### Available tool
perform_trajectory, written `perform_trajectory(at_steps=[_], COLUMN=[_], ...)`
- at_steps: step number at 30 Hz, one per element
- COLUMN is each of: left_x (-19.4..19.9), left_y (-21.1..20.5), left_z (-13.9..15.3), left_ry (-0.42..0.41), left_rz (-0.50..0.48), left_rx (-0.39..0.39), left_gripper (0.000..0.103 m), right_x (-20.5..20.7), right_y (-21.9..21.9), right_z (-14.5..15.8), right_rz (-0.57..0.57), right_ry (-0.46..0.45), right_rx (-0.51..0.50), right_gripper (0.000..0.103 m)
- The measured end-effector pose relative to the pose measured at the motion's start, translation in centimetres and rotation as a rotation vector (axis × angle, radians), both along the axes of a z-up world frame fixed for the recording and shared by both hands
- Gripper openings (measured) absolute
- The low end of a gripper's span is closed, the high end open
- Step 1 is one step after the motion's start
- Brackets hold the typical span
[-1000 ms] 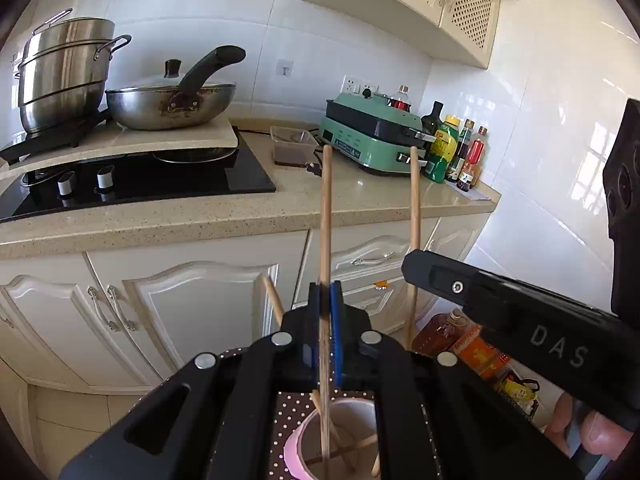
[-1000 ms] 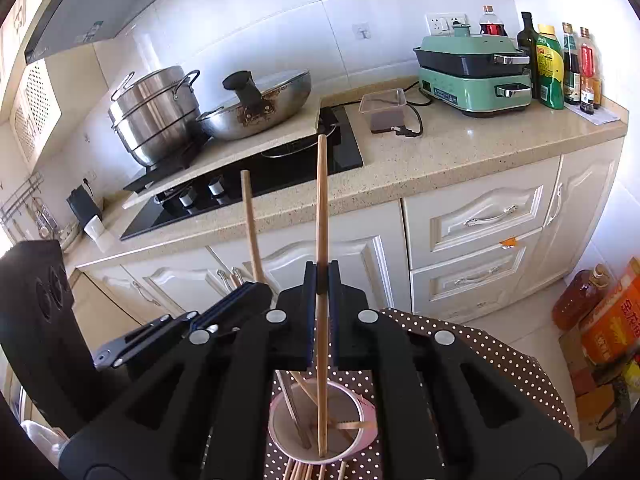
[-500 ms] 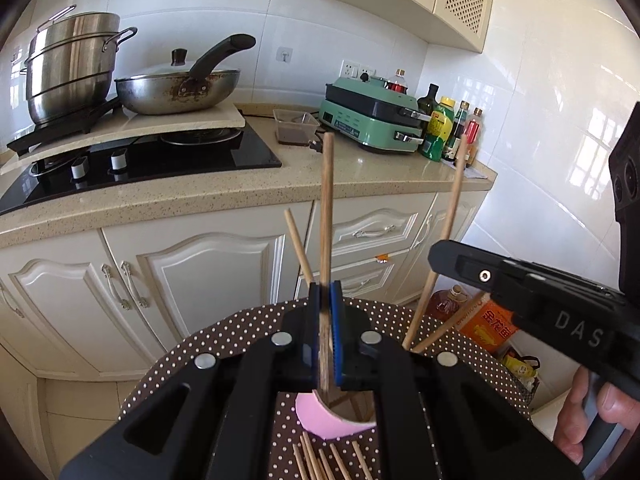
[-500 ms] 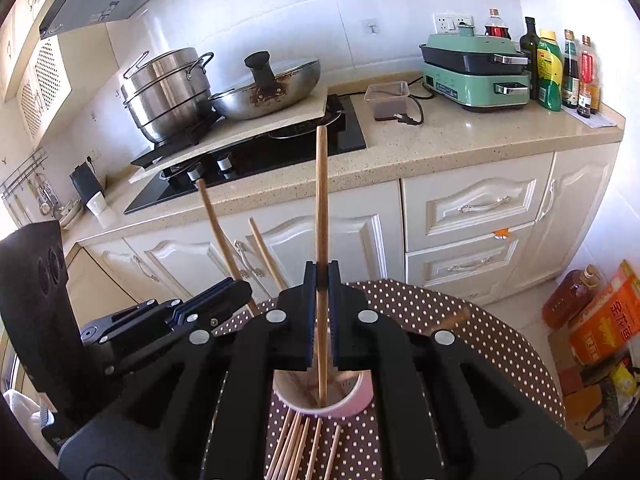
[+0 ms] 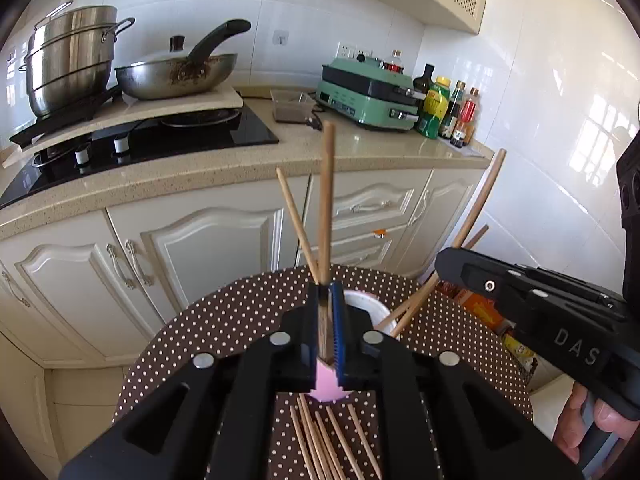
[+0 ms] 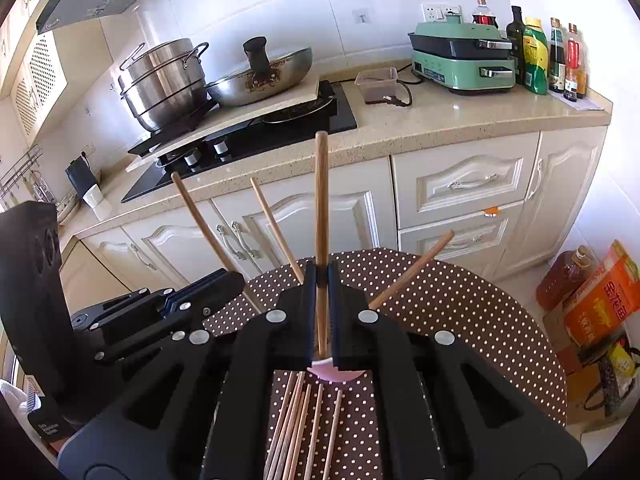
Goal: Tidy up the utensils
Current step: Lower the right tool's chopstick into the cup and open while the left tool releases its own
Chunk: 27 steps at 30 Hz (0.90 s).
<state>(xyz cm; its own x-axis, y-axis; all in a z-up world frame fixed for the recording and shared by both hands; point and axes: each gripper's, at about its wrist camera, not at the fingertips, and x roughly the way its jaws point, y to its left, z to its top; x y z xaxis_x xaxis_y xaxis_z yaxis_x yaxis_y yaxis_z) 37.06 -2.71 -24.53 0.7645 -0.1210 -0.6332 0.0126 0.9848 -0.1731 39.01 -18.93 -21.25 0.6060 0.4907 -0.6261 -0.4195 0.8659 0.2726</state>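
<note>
Both my grippers, left gripper [image 5: 329,320] and right gripper [image 6: 321,308], clench one upright wooden chopstick [image 5: 326,208] each, above the pink cup [image 5: 326,388].

The pink cup [image 5: 362,308] is mostly hidden behind the left gripper [image 5: 329,320], and in the right wrist view only a sliver of it shows at lower centre behind the right gripper [image 6: 320,312]. The loose chopsticks [image 6: 304,432] on the dotted table [image 6: 460,312] run off the bottom edge. The bottle [image 5: 468,114] labels at upper right are too small to read.
</note>
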Motion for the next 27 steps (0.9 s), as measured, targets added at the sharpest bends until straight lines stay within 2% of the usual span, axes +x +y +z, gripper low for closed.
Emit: perform_trajectory(at_steps=[1, 2, 21, 27], left_x=[-0.1, -0.3, -3.5, -4.2], left_y=[0.0, 0.1, 2.3, 2.5], left_z=[0.0, 0.0, 0.6, 0.9], left_ry=[0.004, 0.005, 0.043, 0.034], left_rz=[0.002, 0.006, 0.096, 0.112], left_rx=[0.0, 0.0, 0.007, 0.021], left_gripper=[0.023, 0.025, 0.038, 0.042], right_x=[-0.1, -0.2, -1.6, -2.0], right_y=[0.0, 0.0, 0.8, 0.9], right_z=[0.0, -0.1, -2.0, -1.9], right_rz=[-0.001, -0.001, 0.002, -0.03], right_ry=[0.002, 0.002, 0.054, 0.054], right_rx=[0.0, -0.003, -0.04, -0.046], right_gripper=[0.006, 0.006, 0.006, 0.007])
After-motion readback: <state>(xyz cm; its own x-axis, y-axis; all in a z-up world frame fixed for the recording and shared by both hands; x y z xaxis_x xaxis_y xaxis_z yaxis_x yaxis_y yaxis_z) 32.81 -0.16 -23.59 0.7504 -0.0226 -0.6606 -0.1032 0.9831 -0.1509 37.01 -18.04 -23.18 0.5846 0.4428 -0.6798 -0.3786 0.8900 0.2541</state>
